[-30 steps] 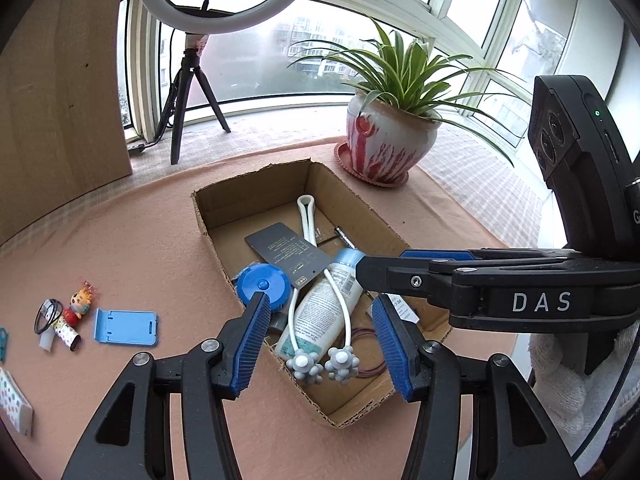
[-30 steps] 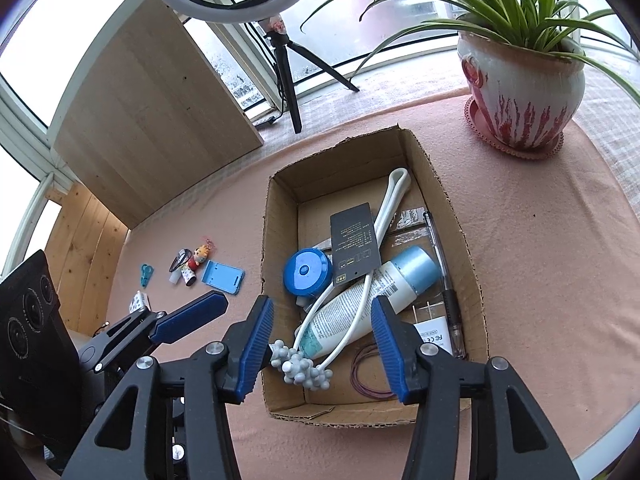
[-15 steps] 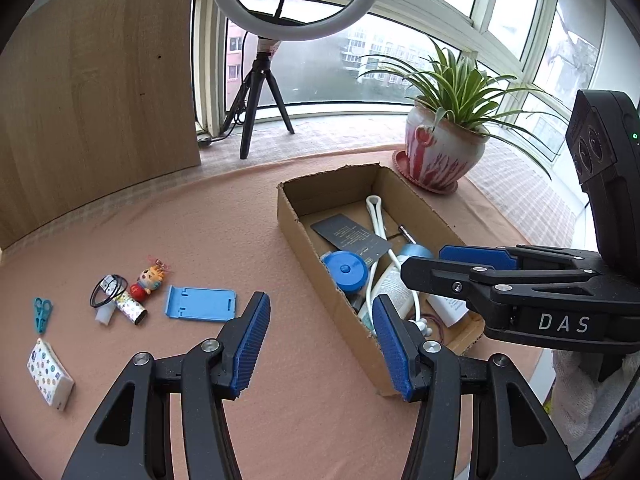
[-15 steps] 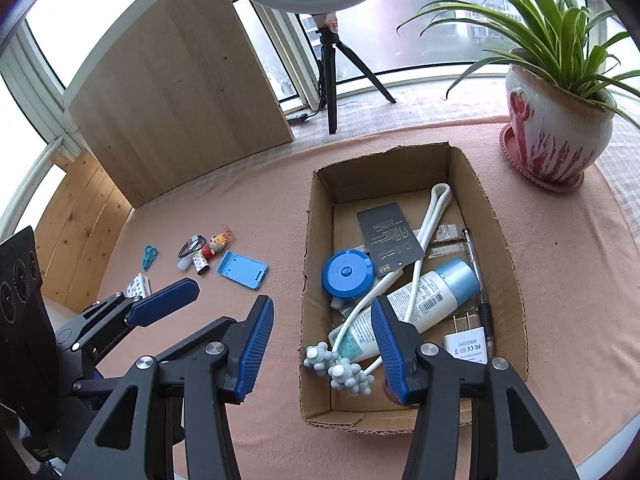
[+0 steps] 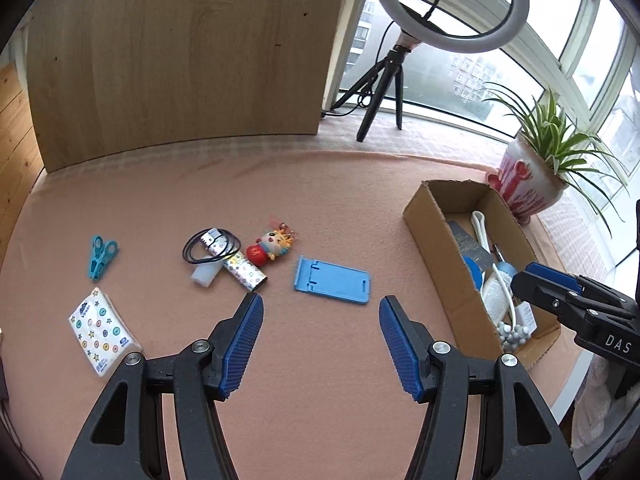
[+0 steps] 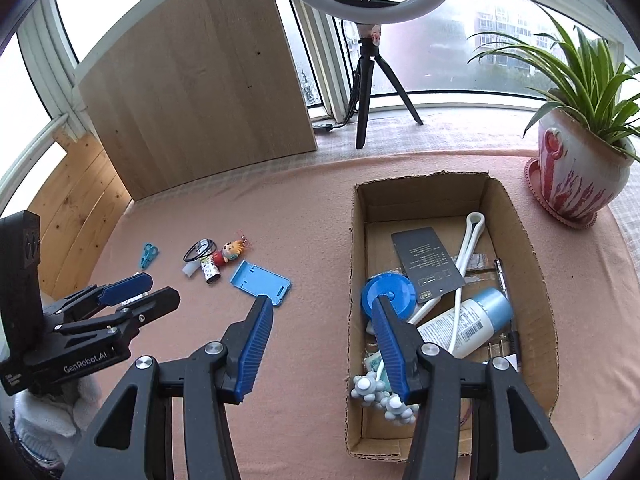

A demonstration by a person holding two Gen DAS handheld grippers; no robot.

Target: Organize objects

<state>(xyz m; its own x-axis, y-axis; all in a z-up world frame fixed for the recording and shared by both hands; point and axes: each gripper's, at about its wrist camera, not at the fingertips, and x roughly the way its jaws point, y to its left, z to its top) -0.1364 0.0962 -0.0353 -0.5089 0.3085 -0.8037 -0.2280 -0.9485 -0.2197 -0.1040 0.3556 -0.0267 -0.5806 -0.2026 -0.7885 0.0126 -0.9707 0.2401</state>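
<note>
A cardboard box (image 6: pixel 536 264) on the pink cloth holds a blue round case (image 6: pixel 386 294), a dark card, a white lotion bottle (image 6: pixel 464 326) and a white massager. Left of it lie a blue phone stand (image 5: pixel 332 280), a small doll (image 5: pixel 270 246), a patterned tube (image 5: pixel 244 270) with a black cable loop, blue scissors (image 5: pixel 101 256) and a tissue pack (image 5: pixel 102 330). My left gripper (image 5: pixel 320 312) is open and empty, just short of the phone stand. My right gripper (image 6: pixel 320 312) is open and empty over the box's left wall.
A potted spider plant (image 6: pixel 576 168) stands right of the box. A ring light on a black tripod (image 6: pixel 366 92) and a wooden board (image 6: pixel 200 92) stand at the back. The cloth's front edge runs close behind the box (image 5: pixel 480 264).
Both grippers have swung left and pulled back from the box. The left one now faces the loose objects on the cloth. Both stay open and empty.
</note>
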